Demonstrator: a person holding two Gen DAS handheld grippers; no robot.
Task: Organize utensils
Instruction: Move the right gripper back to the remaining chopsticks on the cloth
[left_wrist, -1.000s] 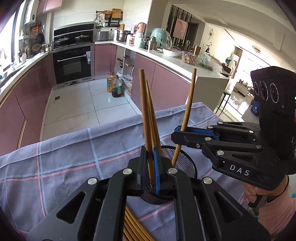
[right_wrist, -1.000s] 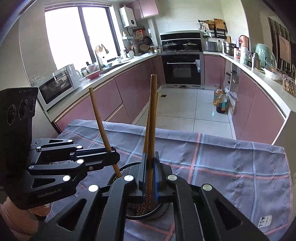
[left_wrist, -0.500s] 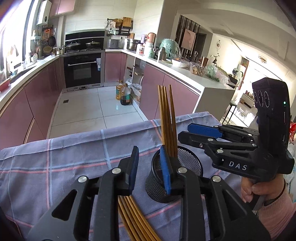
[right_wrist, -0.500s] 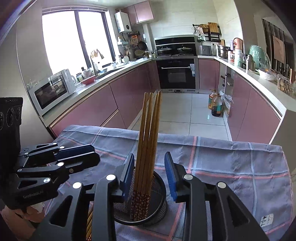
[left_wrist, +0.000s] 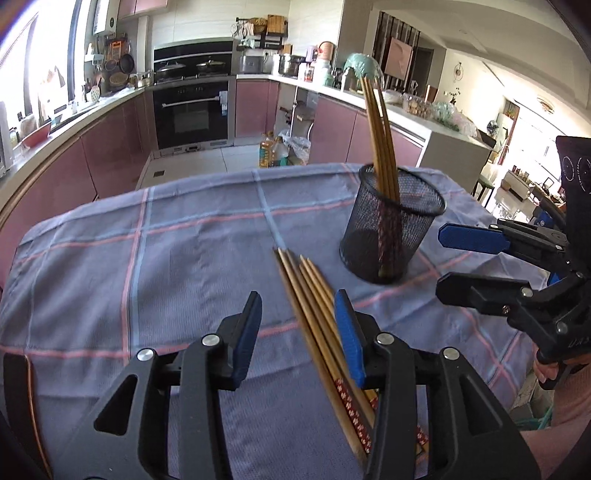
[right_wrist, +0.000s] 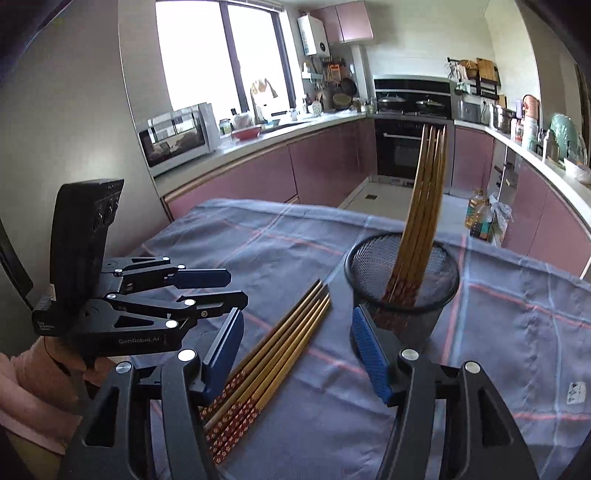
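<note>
A black mesh cup (left_wrist: 395, 236) (right_wrist: 402, 295) stands on the checked cloth with several wooden chopsticks (left_wrist: 380, 140) (right_wrist: 424, 203) leaning in it. More loose chopsticks (left_wrist: 314, 295) (right_wrist: 280, 343) lie in a bundle on the cloth, near side of the cup. My left gripper (left_wrist: 298, 306) (right_wrist: 238, 287) hovers over that bundle, jaws opening, pads not pressing on anything. My right gripper (right_wrist: 295, 321) (left_wrist: 439, 260) sits back from the cup, jaws opening too, and holds nothing; the bundle's tips lie below its gap.
The blue-grey cloth (left_wrist: 147, 258) covers the whole table and drops off at the far edge. Beyond it are the tiled floor with oil bottles (left_wrist: 273, 151), pink cabinets and an oven (right_wrist: 402, 147). A hand in a pink sleeve (right_wrist: 33, 373) holds the left gripper.
Both grippers let go of the chopsticks they held over the cup; these now stand in it. Both jaws have opened and both grippers have drawn back and down toward the loose bundle.
</note>
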